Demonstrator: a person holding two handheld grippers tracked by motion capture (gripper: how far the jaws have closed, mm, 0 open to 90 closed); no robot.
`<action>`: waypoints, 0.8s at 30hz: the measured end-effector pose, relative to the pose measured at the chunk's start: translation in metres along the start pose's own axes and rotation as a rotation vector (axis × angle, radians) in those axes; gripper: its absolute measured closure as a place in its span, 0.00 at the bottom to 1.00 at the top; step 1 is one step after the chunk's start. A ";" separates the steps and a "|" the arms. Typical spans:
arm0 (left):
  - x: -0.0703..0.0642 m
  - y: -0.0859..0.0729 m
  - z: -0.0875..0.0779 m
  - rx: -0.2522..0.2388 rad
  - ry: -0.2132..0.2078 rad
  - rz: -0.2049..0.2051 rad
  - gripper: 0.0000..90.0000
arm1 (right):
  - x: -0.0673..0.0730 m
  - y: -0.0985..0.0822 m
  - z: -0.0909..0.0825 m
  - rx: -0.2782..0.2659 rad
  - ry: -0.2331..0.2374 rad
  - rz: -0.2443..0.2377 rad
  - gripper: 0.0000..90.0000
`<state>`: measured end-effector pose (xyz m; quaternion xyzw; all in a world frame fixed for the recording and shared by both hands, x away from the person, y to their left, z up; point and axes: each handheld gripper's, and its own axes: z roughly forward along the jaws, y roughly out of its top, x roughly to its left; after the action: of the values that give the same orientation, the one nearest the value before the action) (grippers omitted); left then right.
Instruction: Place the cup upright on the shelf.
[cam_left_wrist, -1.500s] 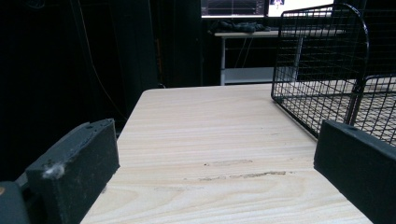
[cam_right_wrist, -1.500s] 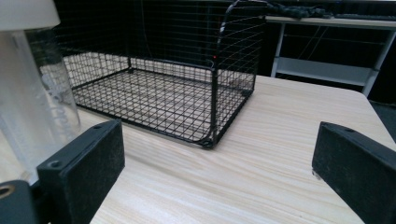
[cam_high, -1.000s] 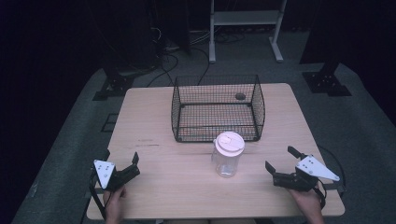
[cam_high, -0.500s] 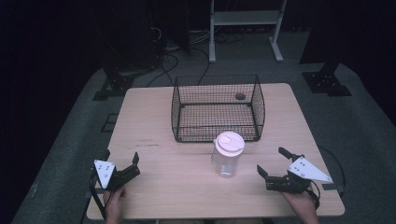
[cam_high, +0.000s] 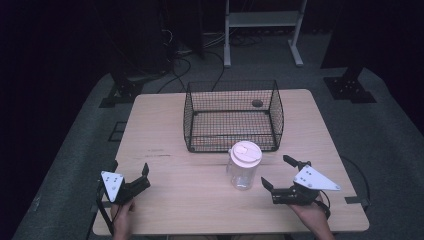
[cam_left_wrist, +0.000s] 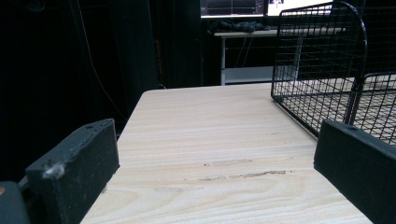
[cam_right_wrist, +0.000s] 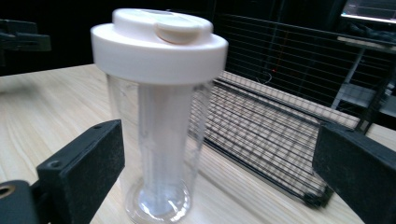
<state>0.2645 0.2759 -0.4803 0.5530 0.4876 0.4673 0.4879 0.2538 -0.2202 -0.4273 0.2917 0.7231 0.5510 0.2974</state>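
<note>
A clear plastic jar (cam_high: 243, 166) with a white lid (cam_high: 245, 153) stands upright on the wooden table (cam_high: 175, 130), just in front of a black wire basket (cam_high: 232, 115). My right gripper (cam_high: 278, 172) is open, a short way right of the jar and pointing at it. In the right gripper view the jar (cam_right_wrist: 159, 116) stands close ahead, nearer the left jaw, with nothing touching it. My left gripper (cam_high: 131, 172) rests open near the table's front left corner, with only bare tabletop between its jaws.
The wire basket (cam_left_wrist: 327, 79) sits at the table's centre back, with a small dark object (cam_high: 257, 103) at its far right. Dark floor, cables and a white stand (cam_high: 262, 20) lie beyond the table.
My right gripper has moved left toward the jar and turned to face it. The left gripper and the jar have stayed still.
</note>
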 end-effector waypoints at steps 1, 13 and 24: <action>0.000 0.000 0.000 0.000 0.000 -0.001 0.00 | 0.002 0.001 0.001 0.000 0.007 -0.002 0.02; 0.000 0.000 0.000 0.000 0.000 -0.001 0.00 | 0.013 0.011 0.020 -0.001 0.047 -0.005 0.02; 0.000 0.000 0.000 -0.001 -0.001 0.000 0.00 | 0.015 0.016 0.033 0.000 0.069 0.012 0.02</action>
<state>0.2644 0.2758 -0.4802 0.5533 0.4871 0.4671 0.4882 0.2703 -0.1853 -0.4202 0.2766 0.7311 0.5626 0.2691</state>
